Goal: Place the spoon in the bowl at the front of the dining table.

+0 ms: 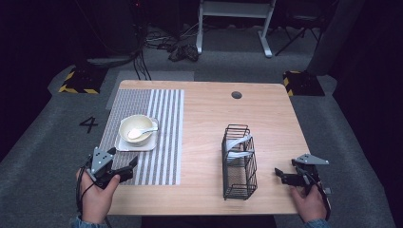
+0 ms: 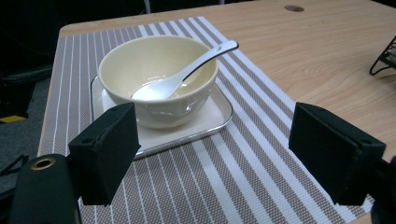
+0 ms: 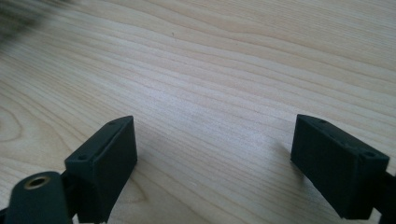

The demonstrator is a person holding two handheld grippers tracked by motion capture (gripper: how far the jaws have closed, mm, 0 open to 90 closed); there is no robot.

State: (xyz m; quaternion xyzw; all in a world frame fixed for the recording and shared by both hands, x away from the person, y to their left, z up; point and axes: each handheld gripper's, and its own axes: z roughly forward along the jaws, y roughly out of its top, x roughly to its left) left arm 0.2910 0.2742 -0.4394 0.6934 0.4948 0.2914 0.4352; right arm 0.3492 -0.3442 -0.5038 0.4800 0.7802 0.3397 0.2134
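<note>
Grippers at rest near the front edge of a pale wooden tabletop (image 1: 204, 118), one in each of the person's hands. Left gripper (image 1: 124, 170), with its grey three-cornered plate on top, sits over the near corner of a brown-and-white striped woven placemat (image 1: 157, 142); its two black jaws stand spread wide with nothing between them (the left gripper view shows bare mat in the gap). Just ahead of those jaws lies a small white square tray (image 2: 212, 119) carrying a cream ceramic bowl (image 2: 156, 77). A glossy white ceramic spoon (image 2: 187, 74) rests inside the bowl, its scoop down on the bowl's floor and its handle leaning out over the rim on the side away from the gripper and toward its right.

Right gripper (image 1: 284, 176) is held low over bare wood, well apart from the left one, jaws likewise spread wide and empty (in the right gripper view, wood grain lies between the two black pads). Between the two grippers, nearer the right one and to its left, stands a black wire rack (image 1: 239, 161) on the tabletop; pale grey curved pieces (image 1: 237, 147) sit inside its far end, too small to identify. A round dark hole (image 1: 236, 95) marks the tabletop's far side.
</note>
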